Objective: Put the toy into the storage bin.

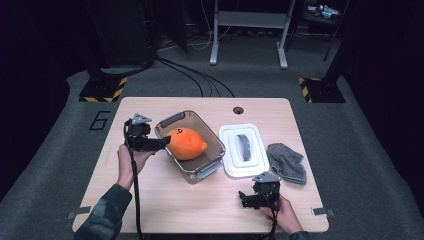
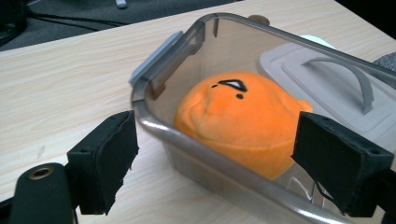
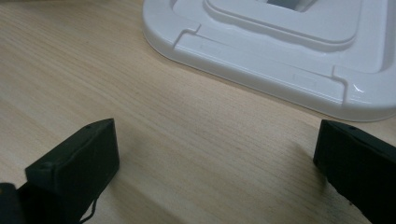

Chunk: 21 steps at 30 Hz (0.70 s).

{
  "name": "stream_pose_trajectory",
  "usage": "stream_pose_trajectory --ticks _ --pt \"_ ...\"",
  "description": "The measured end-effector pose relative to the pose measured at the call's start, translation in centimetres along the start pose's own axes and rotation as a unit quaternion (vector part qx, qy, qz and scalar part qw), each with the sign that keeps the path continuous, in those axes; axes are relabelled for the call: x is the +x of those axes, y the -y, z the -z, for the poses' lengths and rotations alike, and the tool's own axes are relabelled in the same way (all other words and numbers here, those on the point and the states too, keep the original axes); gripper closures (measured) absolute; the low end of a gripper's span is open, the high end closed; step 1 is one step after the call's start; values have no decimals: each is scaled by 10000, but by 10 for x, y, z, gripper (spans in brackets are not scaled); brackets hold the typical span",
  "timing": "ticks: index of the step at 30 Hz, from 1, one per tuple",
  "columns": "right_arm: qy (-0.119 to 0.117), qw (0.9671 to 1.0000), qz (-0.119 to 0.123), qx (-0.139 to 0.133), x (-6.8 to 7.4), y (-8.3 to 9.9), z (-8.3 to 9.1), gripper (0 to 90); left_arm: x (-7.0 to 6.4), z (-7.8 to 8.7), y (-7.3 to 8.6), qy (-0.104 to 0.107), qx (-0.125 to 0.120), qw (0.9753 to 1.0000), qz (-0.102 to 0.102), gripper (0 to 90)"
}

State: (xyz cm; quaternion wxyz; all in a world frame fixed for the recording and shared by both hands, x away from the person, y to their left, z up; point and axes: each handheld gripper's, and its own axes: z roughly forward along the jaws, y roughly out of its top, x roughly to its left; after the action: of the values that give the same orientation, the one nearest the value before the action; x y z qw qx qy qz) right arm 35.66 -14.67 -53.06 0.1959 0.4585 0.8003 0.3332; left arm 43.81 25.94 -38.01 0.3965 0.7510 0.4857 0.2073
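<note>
An orange plush toy (image 1: pixel 186 143) (image 2: pixel 238 121) with a small black face lies in a clear plastic container (image 1: pixel 165 125) (image 2: pixel 187 135) at the table's middle. My left gripper (image 1: pixel 161 144) (image 2: pixel 219 163) is open at the container's left end, one jaw outside the wall and the other over the inside. The container's white lid (image 1: pixel 242 150) (image 3: pixel 280 51) (image 2: pixel 327 74), with a grey handle, lies flat to the right of the container. My right gripper (image 1: pixel 244 199) (image 3: pixel 215 158) is open just above the bare wood, in front of the lid, holding nothing.
A grey cloth (image 1: pixel 287 161) lies crumpled at the right of the lid. The wooden table (image 1: pixel 165 200) has a cable hole (image 1: pixel 238 110) at its far edge. Cables and a desk frame (image 1: pixel 248 30) stand on the floor beyond.
</note>
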Motion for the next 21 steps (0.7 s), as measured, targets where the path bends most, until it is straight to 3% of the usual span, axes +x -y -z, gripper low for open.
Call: stream_pose_trajectory --ticks 5,6,9,10,21 --pt "-40 10000 15 -18 0 0 0 0 9 10 12 -108 -140 9998 75 121" --pt "-97 9998 179 -11 -3 1 1 0 12 12 16 -160 -154 9997 93 118" --pt "-122 9999 106 -10 -2 1 2 0 15 14 22 -218 -180 9995 160 112" --pt "-169 9997 185 11 -4 2 2 0 19 15 29 -261 -202 9992 203 112" --pt "-178 9996 199 80 -4 0 2 0 40 7 68 -501 -29 9979 419 106"
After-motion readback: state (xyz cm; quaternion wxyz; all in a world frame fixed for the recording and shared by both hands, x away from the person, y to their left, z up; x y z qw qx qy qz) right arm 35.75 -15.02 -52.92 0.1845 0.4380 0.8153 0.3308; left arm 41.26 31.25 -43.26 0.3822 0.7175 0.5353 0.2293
